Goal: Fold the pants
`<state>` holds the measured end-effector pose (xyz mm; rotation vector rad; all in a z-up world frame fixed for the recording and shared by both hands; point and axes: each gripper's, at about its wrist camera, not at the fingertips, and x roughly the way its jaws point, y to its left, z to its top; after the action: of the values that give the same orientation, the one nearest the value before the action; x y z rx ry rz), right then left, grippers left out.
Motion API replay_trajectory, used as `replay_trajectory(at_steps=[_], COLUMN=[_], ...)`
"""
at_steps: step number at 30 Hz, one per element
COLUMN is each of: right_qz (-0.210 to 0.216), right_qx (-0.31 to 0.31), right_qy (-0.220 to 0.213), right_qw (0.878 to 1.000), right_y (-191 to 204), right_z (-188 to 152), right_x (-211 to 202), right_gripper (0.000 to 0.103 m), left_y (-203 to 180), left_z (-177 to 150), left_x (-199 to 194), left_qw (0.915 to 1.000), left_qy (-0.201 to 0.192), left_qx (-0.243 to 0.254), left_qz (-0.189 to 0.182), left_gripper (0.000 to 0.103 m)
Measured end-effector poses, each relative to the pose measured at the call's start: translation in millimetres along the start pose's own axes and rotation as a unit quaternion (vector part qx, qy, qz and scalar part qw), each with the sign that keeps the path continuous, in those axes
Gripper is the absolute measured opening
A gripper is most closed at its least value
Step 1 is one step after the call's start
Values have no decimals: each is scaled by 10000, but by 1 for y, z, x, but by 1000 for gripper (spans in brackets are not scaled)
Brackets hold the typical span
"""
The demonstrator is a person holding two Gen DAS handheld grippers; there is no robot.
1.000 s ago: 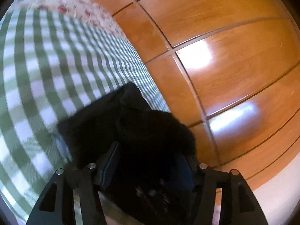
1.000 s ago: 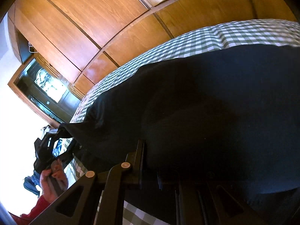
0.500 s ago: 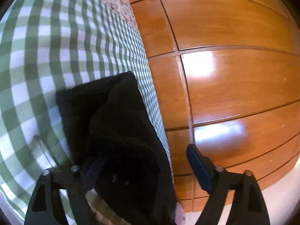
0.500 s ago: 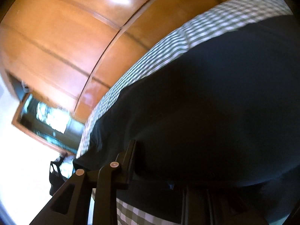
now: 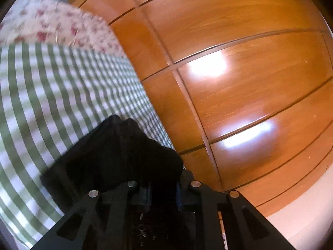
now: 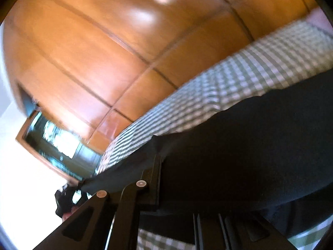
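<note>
Black pants [image 5: 116,156] lie on a bed with a green-and-white checked cover [image 5: 41,95]. My left gripper [image 5: 162,189] is shut on a bunched end of the pants, near the bed's edge by the wooden wardrobe. In the right wrist view the pants [image 6: 249,145] spread wide across the checked cover [image 6: 229,83]. My right gripper [image 6: 187,198] is shut on their near edge; its right finger is hidden under the cloth. The left gripper [image 6: 66,198] shows small at the far end of the pants.
A glossy wooden wardrobe [image 5: 239,73] runs close along the bed's side. A floral pillow or sheet [image 5: 52,20] lies at the head of the bed. A wood-framed dark opening [image 6: 54,143] shows to the left in the right wrist view.
My left gripper was shut, opened half a second ago, and has shut again on the pants end. The right gripper has kept its hold and tilted, with the view blurred by motion.
</note>
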<state>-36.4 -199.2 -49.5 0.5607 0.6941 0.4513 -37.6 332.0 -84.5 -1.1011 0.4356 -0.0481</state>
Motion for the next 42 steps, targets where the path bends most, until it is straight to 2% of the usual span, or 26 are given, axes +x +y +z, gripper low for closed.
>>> replay_trajectory(at_steps=[2,3,7,9,11,13,17,19,21,22,23,26,28,29,30,31,33,35,37,40,42], right_qz=[-145,-389,-826,-686,-660,-678,-493,-541,-683,-700,-686,-522,-392,-382,-380,-398,-500,-619,-780,-999,-1149], right_qx=[-252,-365,-259,-91,-57,-113,-257,-351,-333,-292,-224,55,269,328,372,449,587,785,1046,1322,1465], right_qy=[156,391,962,904,905,844,458,495,694,764,815,715,541,417,325,170,-15,-238,-501,-911,-1126], right_qw=[9995,9978,9916,9935,9937,9941,9974,9967,9947,9942,9941,9961,9974,9979,9981,9981,9970,9947,9902,9820,9760], right_y=[5,2,-22,-33,-33,-27,-10,-11,-18,-21,-25,-32,-39,-42,-46,-52,-62,-79,-100,-128,-146], right_z=[-12,-24,-53,-57,-53,-47,-40,-41,-49,-52,-57,-59,-54,-51,-47,-42,-36,-31,-25,-13,-7], right_x=[6,16,40,39,38,34,12,15,23,25,28,24,15,10,6,-2,-11,-24,-42,-69,-85], right_gripper=[9,9,9,9,9,9,9,9,9,9,10,12,19,28,35,37,37,37,37,37,37], left_y=[6,11,48,65,73,71,53,50,54,54,52,37,24,13,4,-5,-27,-46,-64,-88,-102], left_z=[-3,-6,-26,-37,-42,-41,-41,-44,-51,-54,-56,-57,-56,-57,-58,-58,-63,-69,-78,-100,-117], left_x=[-4,-4,3,1,-1,-1,-13,-14,-6,-4,-7,-12,-21,-27,-31,-32,-26,-16,7,55,87], left_qw=[9991,9983,9944,9926,9931,9937,9961,9927,9837,9826,9823,9769,9724,9688,9662,9632,9600,9615,9635,9654,9604], left_qy=[-3,36,355,395,404,358,78,85,252,273,153,-85,-394,-641,-801,-927,-1024,-939,-615,96,495], left_qx=[291,338,81,23,-46,-45,156,376,539,553,579,601,611,709,828,969,1291,1563,1863,2177,2436], left_qz=[304,483,996,1147,1105,1057,864,1144,1698,1749,1773,2050,2219,2288,2306,2328,2263,2056,1819,1435,1259], left_gripper=[16,16,16,16,16,16,16,16,16,16,16,26,29,31,33,35,39,42,44,44,44])
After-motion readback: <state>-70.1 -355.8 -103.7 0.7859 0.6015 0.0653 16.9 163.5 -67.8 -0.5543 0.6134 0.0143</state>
